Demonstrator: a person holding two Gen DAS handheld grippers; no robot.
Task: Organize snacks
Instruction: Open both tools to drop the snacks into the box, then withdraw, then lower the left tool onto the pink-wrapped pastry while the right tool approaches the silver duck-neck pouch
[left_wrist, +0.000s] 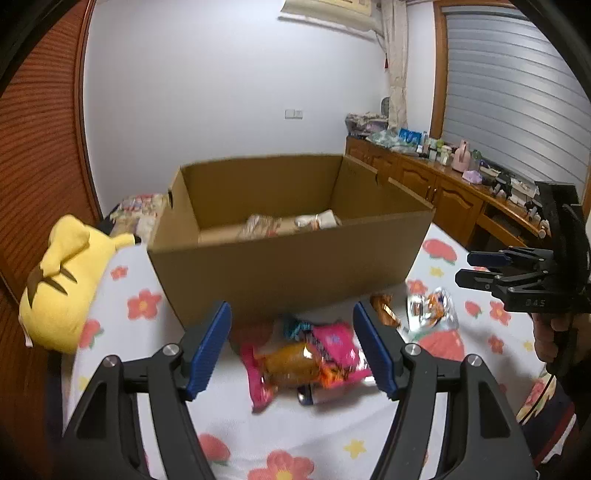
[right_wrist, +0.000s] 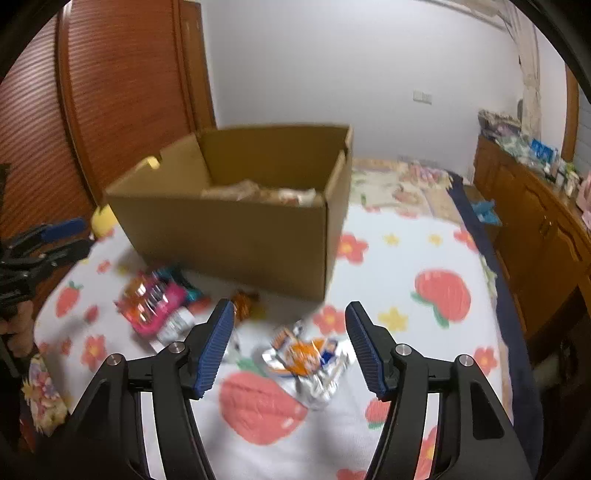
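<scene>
The left gripper (left_wrist: 291, 347) is hovering with its blue pads spread wide apart and holding nothing, framing a pile of snack packets (left_wrist: 314, 362), pink and orange, lying on the bed (left_wrist: 332, 435) near its front edge. The right gripper (right_wrist: 290, 345) is likewise standing apart and empty, hanging over a silver and orange packet (right_wrist: 306, 356) resting on the flowered sheet just to the right of the pile. A small brown wrapped snack (right_wrist: 245, 302) is lying between the two, close to the cardboard box (left_wrist: 288, 266). The box is sitting open behind the snacks toward the middle of the bed, with a few pale packets (left_wrist: 291, 223) already lying inside it. A yellow plush toy (left_wrist: 62, 280) is leaning at the bed's left edge beside the box.
</scene>
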